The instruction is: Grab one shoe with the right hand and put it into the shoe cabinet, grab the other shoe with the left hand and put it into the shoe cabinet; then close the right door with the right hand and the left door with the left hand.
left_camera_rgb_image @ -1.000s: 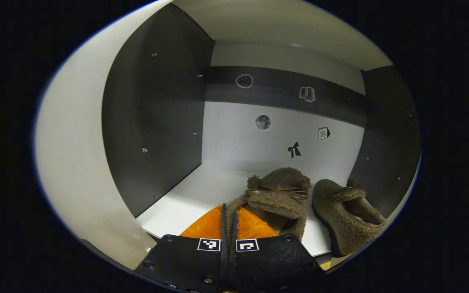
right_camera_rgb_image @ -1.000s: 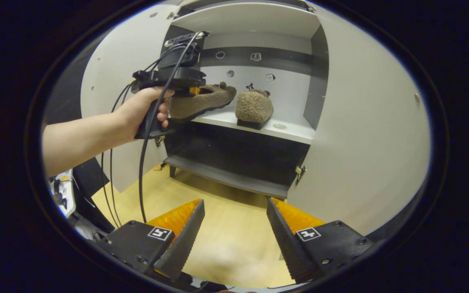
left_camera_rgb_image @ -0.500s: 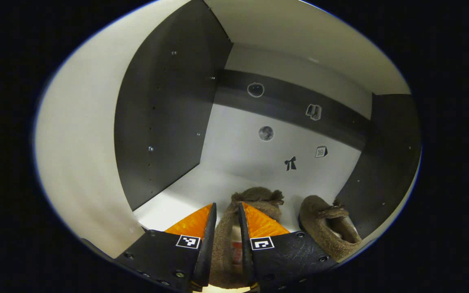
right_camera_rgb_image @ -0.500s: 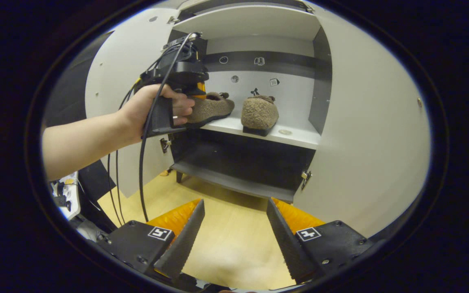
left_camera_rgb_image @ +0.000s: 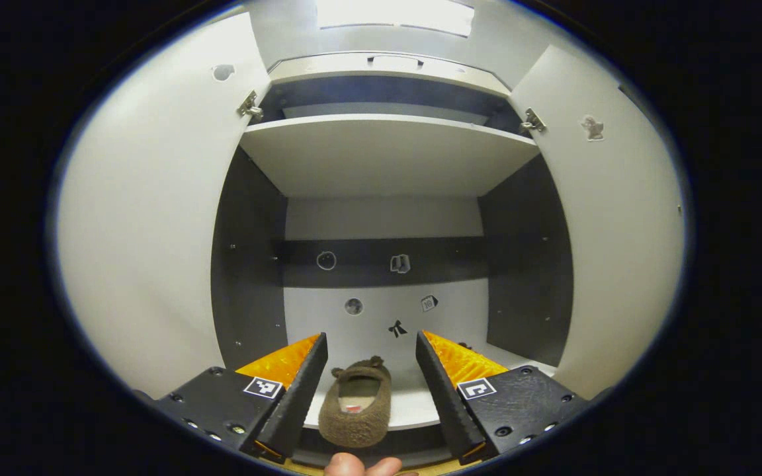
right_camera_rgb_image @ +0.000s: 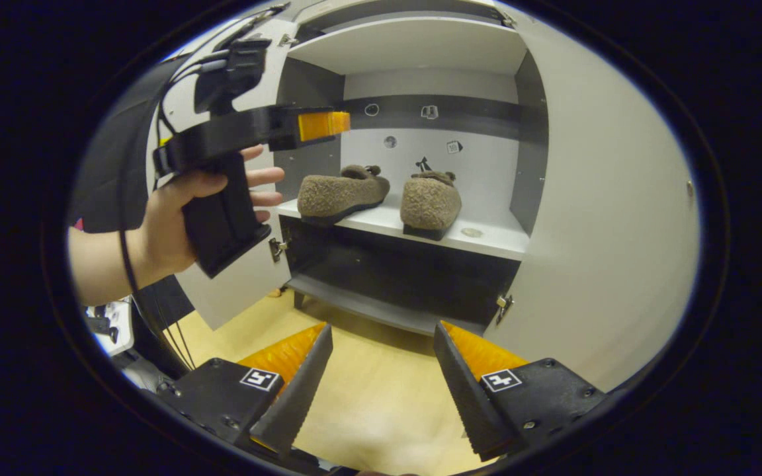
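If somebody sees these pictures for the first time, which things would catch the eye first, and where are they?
Two fuzzy brown shoes stand side by side on the white shelf of the cabinet, whose left door and right door both hang open. The left gripper, held by a hand, is open in front of the shelf's left end. The right gripper is open too, low over the wooden floor.

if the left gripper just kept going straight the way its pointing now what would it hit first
Probably the brown shoe it faces: in the left gripper view it lies on the white shelf between the open left gripper fingers. Passing above it, the cabinet's back wall comes next. Depth is unclear.
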Available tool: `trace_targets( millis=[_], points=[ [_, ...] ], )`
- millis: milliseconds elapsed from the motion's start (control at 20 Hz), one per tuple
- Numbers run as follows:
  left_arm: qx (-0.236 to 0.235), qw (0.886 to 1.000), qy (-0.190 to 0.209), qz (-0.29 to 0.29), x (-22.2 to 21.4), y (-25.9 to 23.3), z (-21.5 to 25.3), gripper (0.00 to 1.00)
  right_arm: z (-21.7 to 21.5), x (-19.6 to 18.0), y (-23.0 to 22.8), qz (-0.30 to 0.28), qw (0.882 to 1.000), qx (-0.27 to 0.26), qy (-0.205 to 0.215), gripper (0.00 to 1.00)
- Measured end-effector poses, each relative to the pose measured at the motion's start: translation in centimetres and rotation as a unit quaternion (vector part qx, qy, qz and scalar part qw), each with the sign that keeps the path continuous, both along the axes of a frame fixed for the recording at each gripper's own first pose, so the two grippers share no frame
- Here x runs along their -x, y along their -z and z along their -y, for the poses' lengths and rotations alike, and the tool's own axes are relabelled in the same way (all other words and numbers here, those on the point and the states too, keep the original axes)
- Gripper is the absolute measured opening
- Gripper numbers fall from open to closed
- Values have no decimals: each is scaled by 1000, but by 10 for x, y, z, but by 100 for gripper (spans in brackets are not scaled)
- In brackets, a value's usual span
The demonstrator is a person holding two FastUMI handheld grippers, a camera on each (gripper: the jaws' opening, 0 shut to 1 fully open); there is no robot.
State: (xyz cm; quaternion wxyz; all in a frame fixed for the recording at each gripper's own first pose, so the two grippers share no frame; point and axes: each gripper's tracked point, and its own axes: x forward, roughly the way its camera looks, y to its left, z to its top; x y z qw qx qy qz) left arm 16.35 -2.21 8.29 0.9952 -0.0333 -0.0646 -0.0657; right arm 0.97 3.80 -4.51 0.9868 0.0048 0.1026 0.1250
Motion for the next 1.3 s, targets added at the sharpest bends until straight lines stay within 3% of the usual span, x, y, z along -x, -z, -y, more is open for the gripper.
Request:
trace_targets(
  millis=[100,200,300,350,400,550,900,1300],
  points=[
    [29,999,14,-43,20,15,5,80,-1,0,-4,3,1000,-5,-1,96],
    [46,998,8,-42,38,16,-7,88,0,1,-10,8,1000,-9,0,96],
    [56,997,14,-55,50,28,-11,90,2,1,-15,15,1000,-10,5,96],
    [55,996,20,-73,53,40,-10,74,3,1,-17,18,1000,-10,9,96],
    [50,994,26,-92,53,54,-7,89,4,-1,-20,21,1000,-12,14,96],
    [55,990,32,-130,57,79,-4,90,3,1,-36,36,999,-24,22,96],
    [56,992,27,-108,96,57,-26,89,18,38,-131,150,986,-43,51,96],
    [59,995,21,-79,125,7,-58,89,43,84,-205,217,972,-58,75,96]
  ],
)
